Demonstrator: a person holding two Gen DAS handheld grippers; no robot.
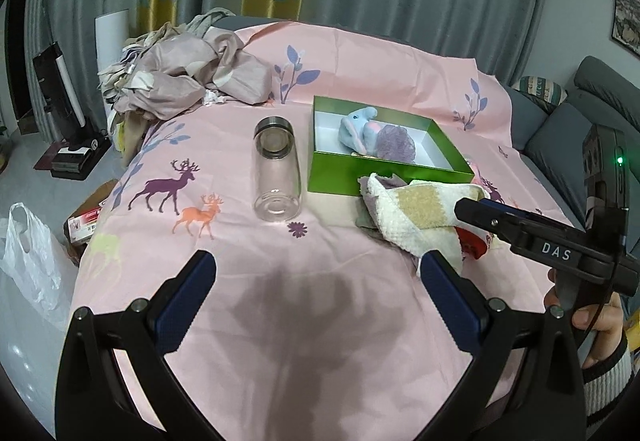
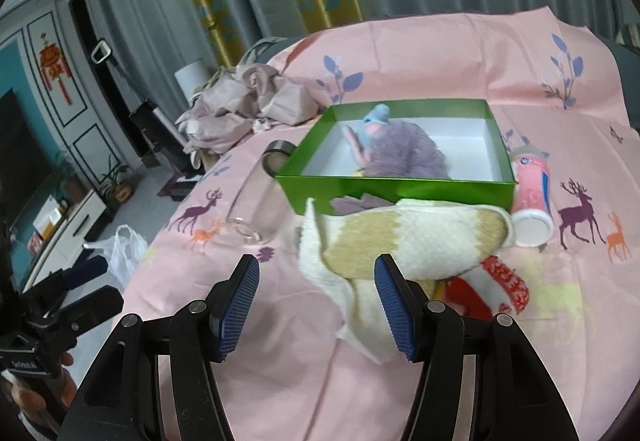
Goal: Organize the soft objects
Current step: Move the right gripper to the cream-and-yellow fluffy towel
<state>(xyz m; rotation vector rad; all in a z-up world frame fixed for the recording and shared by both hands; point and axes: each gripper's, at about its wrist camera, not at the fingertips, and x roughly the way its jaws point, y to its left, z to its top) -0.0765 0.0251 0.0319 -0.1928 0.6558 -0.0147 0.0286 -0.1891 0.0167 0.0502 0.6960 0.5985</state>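
Both grippers open over the pink sheet (image 1: 360,53)

My left gripper (image 1: 316,277) held nothing; my right gripper (image 2: 316,281) hovered empty by the towel (image 2: 412,241), maybe touching it.

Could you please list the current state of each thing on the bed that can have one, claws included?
Green box: open, holding a blue plush toy and a purple pouf.
Glass bottle: lying on its side, apparently empty.
Cream-and-tan towel: crumpled in front of the box, ungripped.
Pink tube: lying beside the box.
Left claw: open, empty.
Right claw: open, nothing gripped.
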